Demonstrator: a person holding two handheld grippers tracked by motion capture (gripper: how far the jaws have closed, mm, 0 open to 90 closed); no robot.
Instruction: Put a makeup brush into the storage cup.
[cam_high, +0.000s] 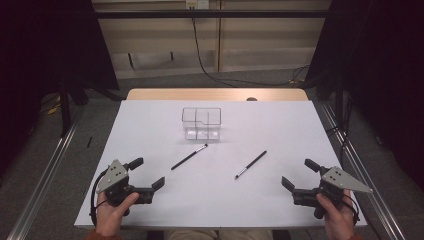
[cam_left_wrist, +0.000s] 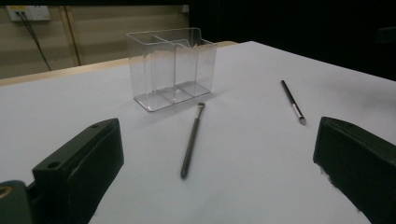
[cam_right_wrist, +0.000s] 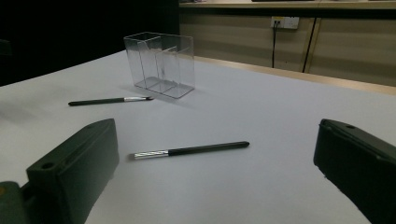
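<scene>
Two thin dark brushes are lying flat on the white table, both on the near side of the clear organizer. The left brush is slanting with its bristle tip pointing up toward the organizer (almost touching its base). The right brush is lying parallel, silver ferrule end pointing toward the person. The left gripper and right gripper are both resting with jaws spread wide, holding nothing.

White table, wooden edge at far side; wall socket, cable hanging below.
</scene>
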